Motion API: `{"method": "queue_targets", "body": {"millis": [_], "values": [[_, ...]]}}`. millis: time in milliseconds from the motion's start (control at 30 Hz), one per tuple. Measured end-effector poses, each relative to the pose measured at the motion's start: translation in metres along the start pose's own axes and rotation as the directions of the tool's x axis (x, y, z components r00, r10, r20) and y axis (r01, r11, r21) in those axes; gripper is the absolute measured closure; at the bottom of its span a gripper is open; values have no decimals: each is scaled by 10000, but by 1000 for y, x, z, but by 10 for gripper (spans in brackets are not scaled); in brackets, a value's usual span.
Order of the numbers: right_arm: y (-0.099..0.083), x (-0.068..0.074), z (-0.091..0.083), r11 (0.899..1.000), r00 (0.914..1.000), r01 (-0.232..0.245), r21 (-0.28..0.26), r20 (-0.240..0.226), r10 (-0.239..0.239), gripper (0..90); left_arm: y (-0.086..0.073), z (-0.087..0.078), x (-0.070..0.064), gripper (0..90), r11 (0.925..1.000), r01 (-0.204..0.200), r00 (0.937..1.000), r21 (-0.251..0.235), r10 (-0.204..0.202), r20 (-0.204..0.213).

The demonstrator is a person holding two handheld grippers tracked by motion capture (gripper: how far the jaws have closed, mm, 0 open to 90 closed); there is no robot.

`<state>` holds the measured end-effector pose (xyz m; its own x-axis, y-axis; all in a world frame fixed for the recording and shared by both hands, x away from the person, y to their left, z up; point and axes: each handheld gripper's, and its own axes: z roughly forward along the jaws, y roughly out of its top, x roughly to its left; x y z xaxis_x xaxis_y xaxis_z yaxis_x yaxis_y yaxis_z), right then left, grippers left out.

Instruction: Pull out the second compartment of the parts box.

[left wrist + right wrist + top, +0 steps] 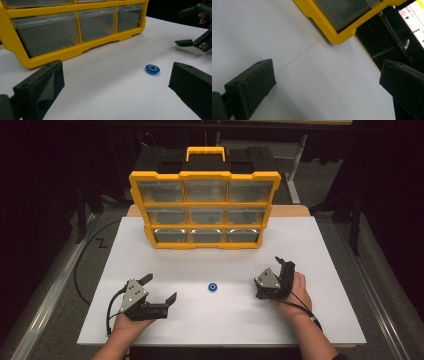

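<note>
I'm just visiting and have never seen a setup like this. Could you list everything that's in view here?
Drawer cabinet: one, yellow frame with nine clear drawers and a black-and-yellow handle, standing at the far middle of the table.
Ring-shaped disc: one, blue with a dark centre, lying flat on the table between the two grippers.
Table: one, white top.
Left gripper: one, black, open, near left, held in a hand.
Right gripper: one, black, open, near right, held in a hand.
</note>
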<state>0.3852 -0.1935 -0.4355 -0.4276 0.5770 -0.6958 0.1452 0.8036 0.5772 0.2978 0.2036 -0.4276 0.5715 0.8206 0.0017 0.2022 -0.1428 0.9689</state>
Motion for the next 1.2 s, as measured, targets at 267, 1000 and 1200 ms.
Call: {"method": "queue_targets", "body": {"millis": [267, 1000, 1200], "values": [[2, 6, -2, 9956, 9947, 937, 80, 418, -939, 17, 0, 0, 0, 6, 10000, -35, 10000, -12, 35, 29], [11, 17, -5, 9458, 9369, 3228, 363, 1296, -3247, 22, 0, 1, 0, 6, 9999, -98, 10000, 42, 98, -17], [14, 20, -7, 9235, 9117, 3807, 478, 1473, -3835, 22, 0, 1, -1, 6, 9999, -106, 9999, 10, 106, -24]]}}
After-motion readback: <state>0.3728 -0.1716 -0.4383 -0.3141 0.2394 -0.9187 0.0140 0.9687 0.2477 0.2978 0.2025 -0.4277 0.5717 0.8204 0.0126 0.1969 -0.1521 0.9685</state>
